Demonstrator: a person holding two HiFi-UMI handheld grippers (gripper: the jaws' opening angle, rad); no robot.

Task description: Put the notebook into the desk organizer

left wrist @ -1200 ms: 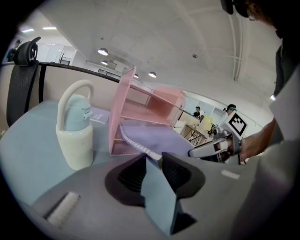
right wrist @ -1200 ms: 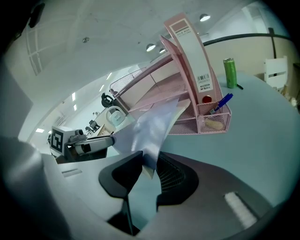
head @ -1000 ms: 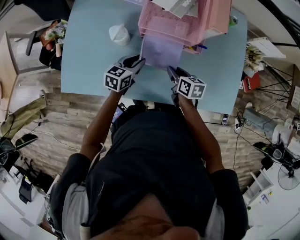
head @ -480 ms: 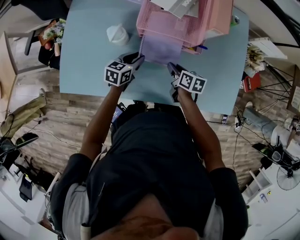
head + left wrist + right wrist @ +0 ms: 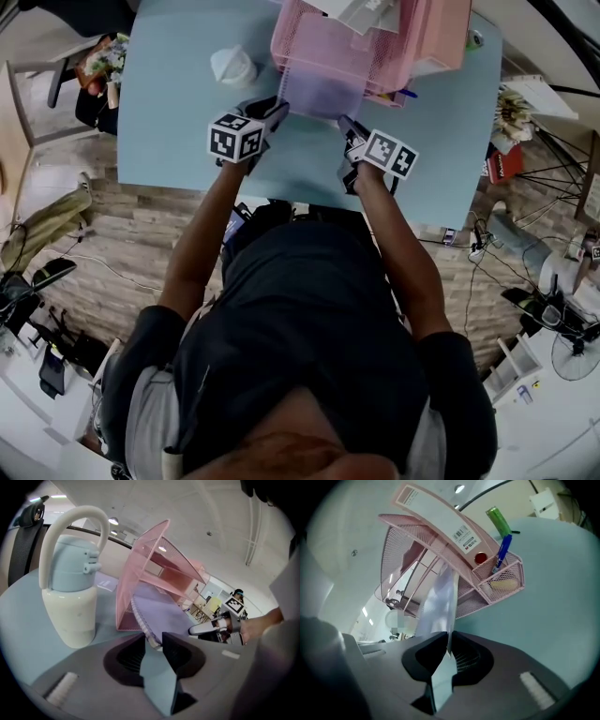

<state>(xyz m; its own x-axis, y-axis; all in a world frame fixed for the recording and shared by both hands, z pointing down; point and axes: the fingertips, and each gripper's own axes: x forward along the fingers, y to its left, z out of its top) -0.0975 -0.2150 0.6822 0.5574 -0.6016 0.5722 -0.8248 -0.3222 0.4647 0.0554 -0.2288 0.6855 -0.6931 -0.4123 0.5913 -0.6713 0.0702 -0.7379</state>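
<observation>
The notebook (image 5: 322, 94), lilac and spiral-bound, is held at its near end. The left hand-held gripper (image 5: 275, 110) is clamped on the spiral edge, and the right hand-held gripper (image 5: 345, 126) has just been closed on the opposite edge. The long axis runs away from the person, and the far end is already inside the lowest tray of the pink mesh desk organizer (image 5: 309, 47), under its upper trays. A white bottle (image 5: 232, 67) with a loop handle stands on the desk (image 5: 178, 122) just left of the organizer. A blue pen (image 5: 501, 554) is propped in its right-hand side compartment.
</observation>
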